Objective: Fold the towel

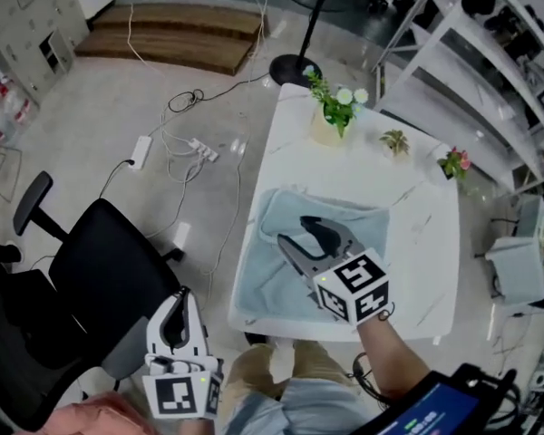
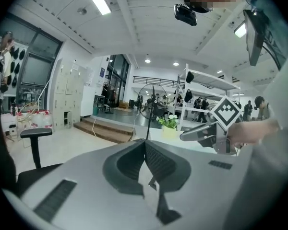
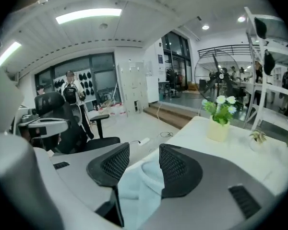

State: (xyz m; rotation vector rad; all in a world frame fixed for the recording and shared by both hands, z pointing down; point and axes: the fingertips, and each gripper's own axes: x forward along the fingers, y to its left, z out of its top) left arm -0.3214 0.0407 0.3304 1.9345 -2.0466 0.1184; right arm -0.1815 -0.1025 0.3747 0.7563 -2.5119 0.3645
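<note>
two grippers, very unequal in reach. right gripper (image 1: 295, 231) hanging directly over the pale blue cloth towel (image 1: 272, 284), pointing toward 11 o'clock in the head view, jaws spread, nothing pinched, only towel showing beneath the gap. towel lying rumpled on the white marbled tabletop (image 1: 344, 166), toward its 6 o'clock edge; long axis hard to judge, partly covered by the gripper. left gripper (image 1: 177, 308) well apart, at 8 o'clock from the towel, off the tabletop beside a black office chair (image 1: 100, 270), jaws pressed together on nothing. probably calls for lowering the right onto an edge and bringing the left in.
</note>
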